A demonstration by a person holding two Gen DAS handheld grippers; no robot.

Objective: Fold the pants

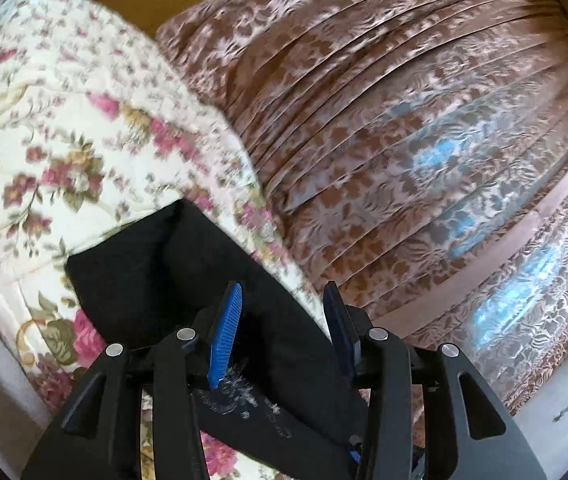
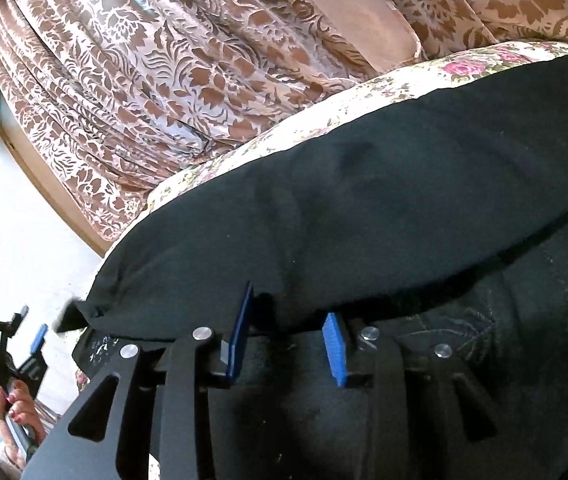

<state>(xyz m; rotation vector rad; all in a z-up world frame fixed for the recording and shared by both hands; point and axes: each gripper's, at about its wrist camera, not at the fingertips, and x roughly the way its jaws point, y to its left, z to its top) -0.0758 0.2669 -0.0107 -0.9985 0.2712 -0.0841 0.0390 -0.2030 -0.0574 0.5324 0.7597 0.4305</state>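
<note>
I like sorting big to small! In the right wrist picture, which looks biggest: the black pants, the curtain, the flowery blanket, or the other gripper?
1. black pants and curtain: alike, and the pants are nearer, so unsure
2. flowery blanket, mostly covered
3. left gripper, smallest but farthest

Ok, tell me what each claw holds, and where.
Nothing is held. Left claw and right claw both stand open, pads clear of the black pants.

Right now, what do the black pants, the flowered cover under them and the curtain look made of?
Black pants: matte woven cloth, maybe cotton; soft folds, lint clinging.
Flowered cover: quilted printed cotton by its look; puffy, stitched.
Curtain: glossy patterned fabric, likely synthetic; pleats catch the light.
</note>
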